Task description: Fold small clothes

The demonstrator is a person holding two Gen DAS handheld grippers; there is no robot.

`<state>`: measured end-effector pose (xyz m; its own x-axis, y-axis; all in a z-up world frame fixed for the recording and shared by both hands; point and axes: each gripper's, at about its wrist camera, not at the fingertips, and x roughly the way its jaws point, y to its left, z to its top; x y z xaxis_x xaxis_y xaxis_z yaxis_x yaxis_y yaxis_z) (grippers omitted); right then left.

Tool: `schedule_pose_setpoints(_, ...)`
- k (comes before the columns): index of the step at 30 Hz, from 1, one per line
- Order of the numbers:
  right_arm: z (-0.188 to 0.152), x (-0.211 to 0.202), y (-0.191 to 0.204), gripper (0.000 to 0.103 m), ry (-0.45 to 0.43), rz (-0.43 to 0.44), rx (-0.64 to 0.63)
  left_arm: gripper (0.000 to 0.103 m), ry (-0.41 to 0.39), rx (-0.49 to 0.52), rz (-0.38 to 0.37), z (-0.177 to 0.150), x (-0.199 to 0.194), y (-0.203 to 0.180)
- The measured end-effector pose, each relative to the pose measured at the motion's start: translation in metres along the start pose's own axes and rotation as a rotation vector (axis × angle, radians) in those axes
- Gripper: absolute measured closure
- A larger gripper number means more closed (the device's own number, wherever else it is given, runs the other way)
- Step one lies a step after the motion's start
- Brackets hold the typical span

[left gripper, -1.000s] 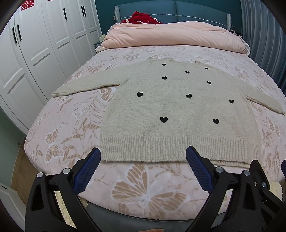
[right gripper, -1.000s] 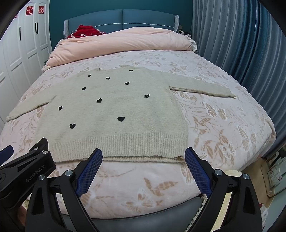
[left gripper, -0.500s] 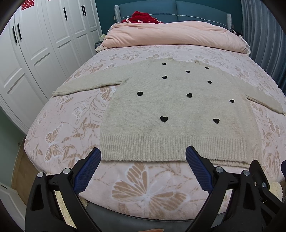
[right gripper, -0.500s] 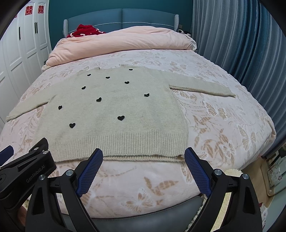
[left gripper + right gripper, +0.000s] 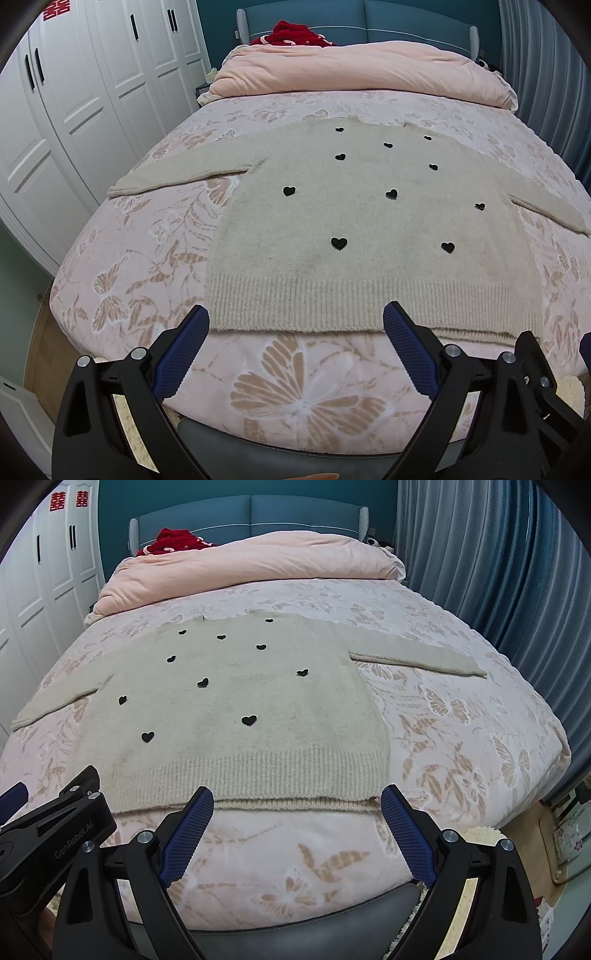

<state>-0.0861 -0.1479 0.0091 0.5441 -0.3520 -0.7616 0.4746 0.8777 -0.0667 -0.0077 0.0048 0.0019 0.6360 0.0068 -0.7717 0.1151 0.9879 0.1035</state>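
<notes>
Bed (image 5: 155, 236) carries the beige heart-patterned sweater (image 5: 369, 229), spread flat, sleeves out. Soft, light, limp knit (likely stretchy); take hold at the ribbed hem (image 5: 332, 306) corners. Left gripper (image 5: 295, 325) and right gripper (image 5: 297, 805) hover before it, fingers wide apart, empty.

Sweater (image 5: 369, 229) flat on bed (image 5: 147, 258), sleeves out sideways, hem nearest; duvet (image 5: 362, 74) behind it, wardrobe (image 5: 74, 110) left, curtain (image 5: 498, 572) right.
</notes>
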Motion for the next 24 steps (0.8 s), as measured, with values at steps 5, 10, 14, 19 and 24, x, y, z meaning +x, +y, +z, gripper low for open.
schedule_pose_setpoints(5,0.001,0.001,0.002,0.012,0.009,-0.002,0.003,0.01,0.001,-0.001,0.0,-0.001,0.0,0.0)
schedule_pose_setpoints(10,0.002,0.001,0.002,0.012,0.014,-0.001,0.004,0.01,0.005,-0.001,0.001,-0.004,0.001,0.0)
schedule_pose_setpoints(14,0.002,0.005,0.003,0.012,0.025,-0.001,0.003,0.01,0.015,0.002,0.004,-0.006,0.006,-0.001)
schedule_pose_setpoints(19,0.001,0.011,0.004,0.013,0.043,0.0,0.003,0.01,0.032,0.004,0.008,-0.005,0.011,-0.003)
schedule_pose_setpoints(24,0.002,0.022,0.005,0.013,0.062,0.005,0.003,0.01,0.053,0.005,0.015,-0.004,0.022,-0.005)
